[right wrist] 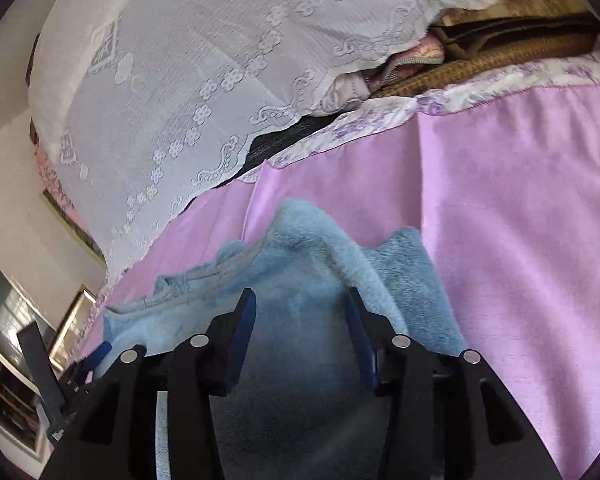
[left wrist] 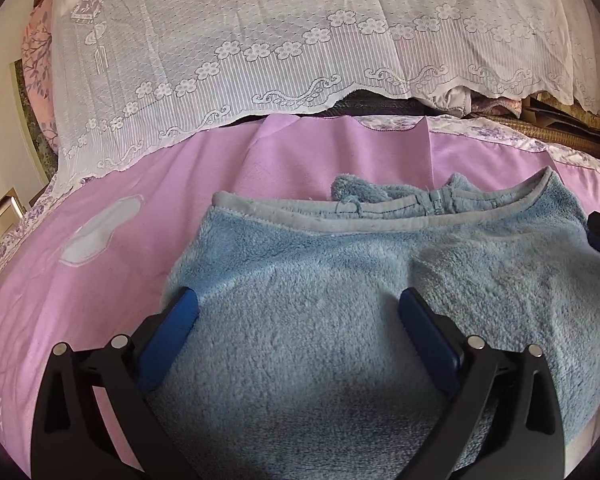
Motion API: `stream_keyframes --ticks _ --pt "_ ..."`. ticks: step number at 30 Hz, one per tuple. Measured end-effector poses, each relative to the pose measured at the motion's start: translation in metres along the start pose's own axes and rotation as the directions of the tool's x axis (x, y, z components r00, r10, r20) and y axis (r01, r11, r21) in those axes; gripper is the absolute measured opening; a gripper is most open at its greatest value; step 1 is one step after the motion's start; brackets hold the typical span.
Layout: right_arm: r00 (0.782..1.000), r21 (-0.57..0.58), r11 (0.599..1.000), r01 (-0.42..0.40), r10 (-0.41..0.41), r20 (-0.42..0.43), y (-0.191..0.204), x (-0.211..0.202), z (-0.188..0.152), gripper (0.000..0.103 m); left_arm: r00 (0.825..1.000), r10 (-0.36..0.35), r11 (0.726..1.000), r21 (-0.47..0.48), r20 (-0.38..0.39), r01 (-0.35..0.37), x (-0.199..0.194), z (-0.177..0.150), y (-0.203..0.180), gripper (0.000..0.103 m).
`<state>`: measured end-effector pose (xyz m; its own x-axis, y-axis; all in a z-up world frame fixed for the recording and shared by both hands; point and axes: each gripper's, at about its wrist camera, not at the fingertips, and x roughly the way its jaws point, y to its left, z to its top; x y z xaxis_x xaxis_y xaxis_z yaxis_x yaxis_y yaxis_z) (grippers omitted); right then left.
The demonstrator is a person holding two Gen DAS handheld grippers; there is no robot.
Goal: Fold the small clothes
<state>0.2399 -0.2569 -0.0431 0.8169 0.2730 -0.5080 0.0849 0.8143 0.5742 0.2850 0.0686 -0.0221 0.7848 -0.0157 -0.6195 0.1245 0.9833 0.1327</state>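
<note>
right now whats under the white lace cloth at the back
The lace cloth drapes over a pile. Below its edge, folded fabrics, woven mats and something dark peek out above the pink sheet. Everything higher up is covered.

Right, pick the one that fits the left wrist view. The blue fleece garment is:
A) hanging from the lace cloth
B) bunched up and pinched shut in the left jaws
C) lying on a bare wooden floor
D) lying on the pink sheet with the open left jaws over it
D: the blue fleece garment lies spread on the pink sheet, and the left gripper has its jaws wide apart above it, pinching nothing.
</note>
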Motion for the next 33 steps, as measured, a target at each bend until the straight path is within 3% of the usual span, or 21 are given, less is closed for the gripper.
stream_keyframes --ticks 2,4,8,11,14,16,20,22,23,25,27,30,33 --pt "1.000 0.089 0.996 -0.007 0.005 0.024 -0.020 -0.008 0.001 0.050 1.000 -0.001 1.000 -0.009 -0.003 0.001 -0.003 -0.003 0.004 0.098" --pt "0.994 0.147 0.984 0.097 -0.104 0.043 -0.036 -0.016 0.000 0.064 1.000 0.015 1.000 -0.017 0.001 -0.015 -0.007 -0.006 0.008 0.098" --pt "0.990 0.221 0.972 0.078 -0.101 0.095 -0.053 -0.034 -0.002 0.064 0.996 0.088 0.993 -0.076 0.009 -0.087 -0.022 -0.015 0.022 0.098" --pt "0.980 0.124 0.987 0.107 -0.126 0.154 -0.033 -0.049 -0.008 0.064 0.996 0.092 0.982 -0.165 0.003 -0.090 -0.035 -0.025 0.041 0.098" --pt "0.973 -0.047 0.990 0.130 -0.119 0.196 0.004 -0.060 -0.020 0.066 0.994 0.106 0.969 -0.228 0.019 -0.099 -0.054 -0.036 0.053 0.098" --pt "0.973 -0.161 0.976 0.147 -0.114 0.199 0.028 -0.064 -0.029 0.076 0.995 0.095 0.967 -0.239 0.020 -0.088 -0.066 -0.043 0.055 0.098" --pt "0.982 -0.256 0.956 0.146 -0.109 0.154 0.054 -0.063 -0.042 0.079 0.999 0.045 0.977 -0.208 -0.011 -0.046 -0.083 -0.059 0.044 0.098" --pt "0.992 -0.262 0.958 0.113 -0.094 0.086 0.058 -0.056 -0.046 0.089 0.998 0.053 0.985 -0.163 -0.045 -0.059 -0.080 -0.064 0.034 0.098" --pt "0.993 -0.279 0.953 0.117 -0.112 0.037 0.062 -0.049 -0.048 0.089 0.995 0.071 0.988 -0.133 -0.071 -0.080 -0.074 -0.066 0.029 0.098" --pt "0.981 -0.328 0.928 0.176 -0.193 -0.021 0.065 -0.035 -0.057 0.091 0.986 0.086 0.990 -0.099 -0.144 -0.100 -0.058 -0.070 0.025 0.099" --pt "0.962 -0.391 0.897 0.206 -0.260 -0.088 0.067 -0.023 -0.063 0.092 0.982 0.035 0.989 -0.138 -0.186 -0.061 -0.050 -0.072 0.032 0.099" --pt "0.944 -0.479 0.842 0.247 -0.321 -0.077 0.077 -0.024 -0.073 0.094 0.980 -0.022 0.977 -0.212 -0.195 -0.020 -0.051 -0.077 0.044 0.099" --pt "0.936 -0.507 0.818 0.271 -0.347 -0.058 0.080 -0.030 -0.079 0.094 0.989 0.005 0.973 -0.229 -0.149 -0.040 -0.068 -0.078 0.046 0.099"
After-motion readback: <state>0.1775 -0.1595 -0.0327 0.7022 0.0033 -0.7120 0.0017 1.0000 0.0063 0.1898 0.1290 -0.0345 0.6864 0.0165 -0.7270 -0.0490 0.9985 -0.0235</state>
